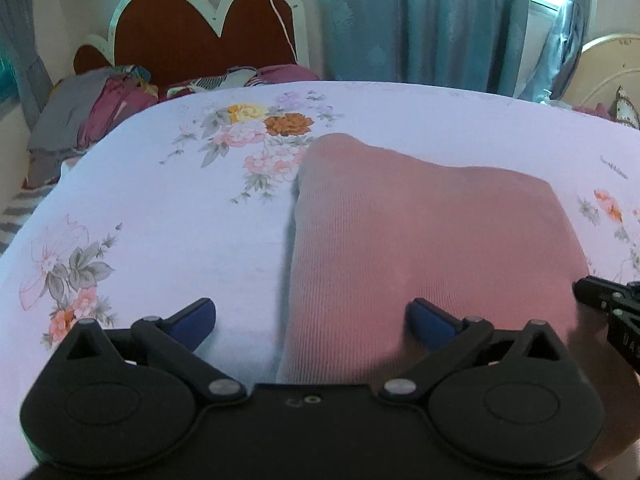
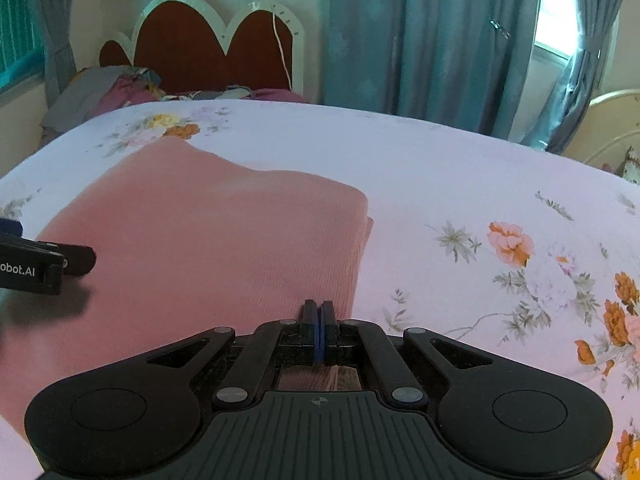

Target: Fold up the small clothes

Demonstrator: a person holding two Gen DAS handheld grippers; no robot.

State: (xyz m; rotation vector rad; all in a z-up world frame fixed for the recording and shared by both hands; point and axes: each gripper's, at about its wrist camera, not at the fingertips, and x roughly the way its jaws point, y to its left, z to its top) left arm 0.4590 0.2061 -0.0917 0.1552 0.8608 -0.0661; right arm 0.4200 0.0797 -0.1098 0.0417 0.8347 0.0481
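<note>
A pink ribbed garment (image 1: 420, 232) lies folded flat on the floral bedsheet (image 1: 180, 220). My left gripper (image 1: 310, 314) hovers open over its left edge, one blue pad above the sheet and the other above the cloth, with nothing between them. In the right wrist view the same garment (image 2: 208, 232) fills the left half. My right gripper (image 2: 319, 307) is shut at its near right edge, blue pads pressed together with no cloth showing between them. Each gripper shows in the other's view: the right gripper (image 1: 600, 294) at the right edge, the left gripper (image 2: 60, 262) at the left edge.
A pile of clothes and bedding (image 1: 92, 116) lies by the brown scalloped headboard (image 1: 192, 36). Blue curtains (image 2: 432, 40) hang behind the bed. A cream piece of furniture (image 2: 616, 120) stands at the far right. White sheet (image 2: 480, 184) spreads right of the garment.
</note>
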